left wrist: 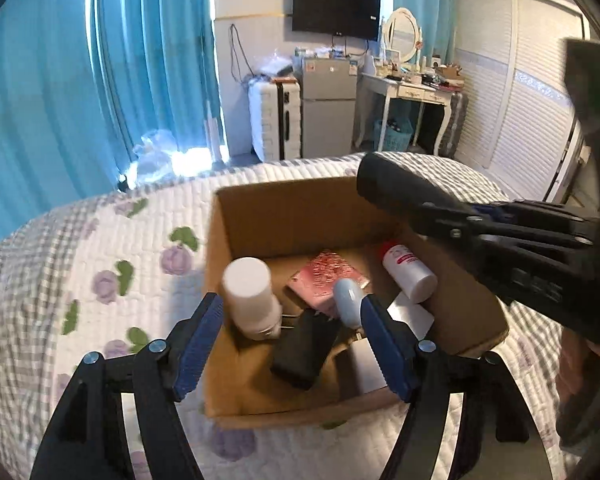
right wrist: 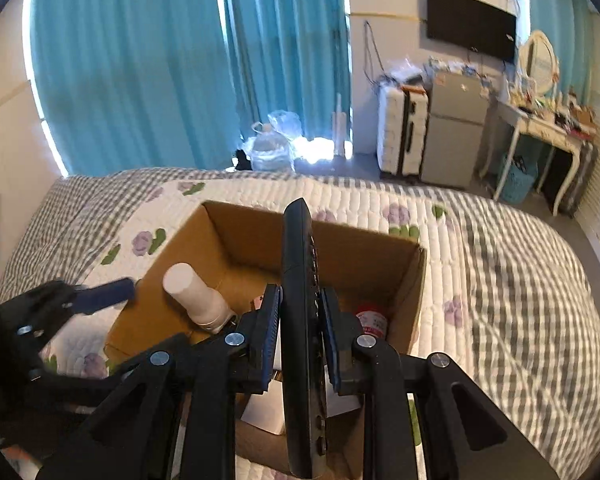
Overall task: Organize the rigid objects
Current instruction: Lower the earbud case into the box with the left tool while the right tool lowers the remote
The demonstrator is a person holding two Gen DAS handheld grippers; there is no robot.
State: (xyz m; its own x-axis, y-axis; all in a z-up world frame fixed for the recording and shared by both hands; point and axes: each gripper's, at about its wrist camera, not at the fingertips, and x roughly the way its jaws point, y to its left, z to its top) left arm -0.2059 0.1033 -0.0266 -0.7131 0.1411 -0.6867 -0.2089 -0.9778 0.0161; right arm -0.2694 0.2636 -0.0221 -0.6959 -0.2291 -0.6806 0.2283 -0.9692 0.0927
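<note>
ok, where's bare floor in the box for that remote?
Far half of the cardboard box, behind the pink packet, looks bare. The near half is crowded: white bottle, black case, red-capped bottle. The right tool grips the remote above it; the left tool is open.

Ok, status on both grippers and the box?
Right gripper clamped on remote above cardboard box. Left gripper open, empty. White bottle upright inside.

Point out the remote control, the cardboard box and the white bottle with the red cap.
remote control (right wrist: 300,300), right wrist view, its edge between the pads
cardboard box (left wrist: 300,216), left wrist view, inner far wall
white bottle with the red cap (left wrist: 410,276), left wrist view, its body
</note>
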